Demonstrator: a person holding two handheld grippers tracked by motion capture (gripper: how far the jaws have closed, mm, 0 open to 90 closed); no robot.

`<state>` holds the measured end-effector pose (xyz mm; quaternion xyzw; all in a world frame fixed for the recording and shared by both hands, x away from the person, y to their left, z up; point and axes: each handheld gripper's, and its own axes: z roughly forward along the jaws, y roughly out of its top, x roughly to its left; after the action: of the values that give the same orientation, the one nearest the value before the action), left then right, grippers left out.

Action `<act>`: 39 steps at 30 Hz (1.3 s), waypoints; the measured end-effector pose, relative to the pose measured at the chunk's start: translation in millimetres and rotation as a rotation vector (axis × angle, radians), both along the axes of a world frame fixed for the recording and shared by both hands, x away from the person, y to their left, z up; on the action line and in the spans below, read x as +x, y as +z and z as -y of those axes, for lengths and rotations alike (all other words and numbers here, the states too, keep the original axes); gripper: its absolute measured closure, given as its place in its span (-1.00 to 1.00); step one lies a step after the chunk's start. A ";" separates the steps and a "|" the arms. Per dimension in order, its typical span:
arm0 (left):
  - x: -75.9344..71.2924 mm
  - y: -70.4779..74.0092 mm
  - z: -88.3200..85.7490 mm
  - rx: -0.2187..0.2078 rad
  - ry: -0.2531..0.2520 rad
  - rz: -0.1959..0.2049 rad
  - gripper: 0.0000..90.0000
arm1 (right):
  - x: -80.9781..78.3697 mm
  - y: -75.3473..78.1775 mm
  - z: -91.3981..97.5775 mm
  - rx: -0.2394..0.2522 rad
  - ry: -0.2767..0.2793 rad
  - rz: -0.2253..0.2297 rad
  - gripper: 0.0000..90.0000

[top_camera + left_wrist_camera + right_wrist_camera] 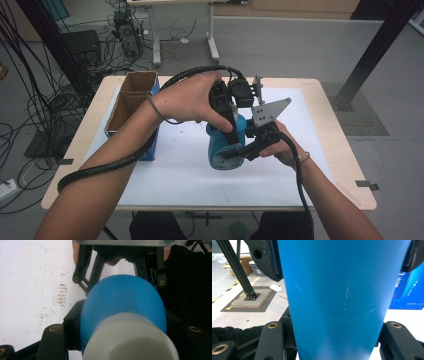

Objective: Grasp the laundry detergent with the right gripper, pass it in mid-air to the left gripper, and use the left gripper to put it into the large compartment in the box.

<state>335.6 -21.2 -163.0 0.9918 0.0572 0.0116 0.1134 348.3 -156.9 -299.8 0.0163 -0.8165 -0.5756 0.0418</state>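
Pale wood counter [340,150] with white sheet, cable-strewn grey floor behind. Smooth blue plastic bottle [227,142] with white cap, frame centre, clamped by both left tongs [231,125] and right tongs [245,150]. Brown cardboard box [131,97] upper left.

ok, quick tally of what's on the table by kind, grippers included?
Blue plastic bottle with white cap: 1
Open blue-sided cardboard box: 1
Black two-jaw grippers, left and right, both clamped on the bottle: 2
Total: 4

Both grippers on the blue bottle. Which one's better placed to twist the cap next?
Probably left. The left gripper comes from above at the white cap end, while the right gripper clamps the bottle body and can brace it.
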 end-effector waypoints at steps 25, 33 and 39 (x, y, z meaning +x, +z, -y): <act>0.6 1.2 1.0 0.011 -0.002 0.009 -0.16 | 0.8 -0.2 0.1 0.010 -0.006 0.002 -0.01; -0.4 1.8 0.8 0.010 -0.002 0.014 -0.16 | 0.7 0.1 -0.4 0.012 -0.006 0.007 -0.02; -1.8 2.0 1.3 0.016 -0.007 0.015 -0.16 | -0.2 0.0 -0.9 0.012 -0.004 0.008 -0.04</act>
<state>333.7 -22.4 -161.0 0.9928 0.0528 0.0192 0.1060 348.0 -155.9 -299.9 0.0170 -0.8133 -0.5804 0.0372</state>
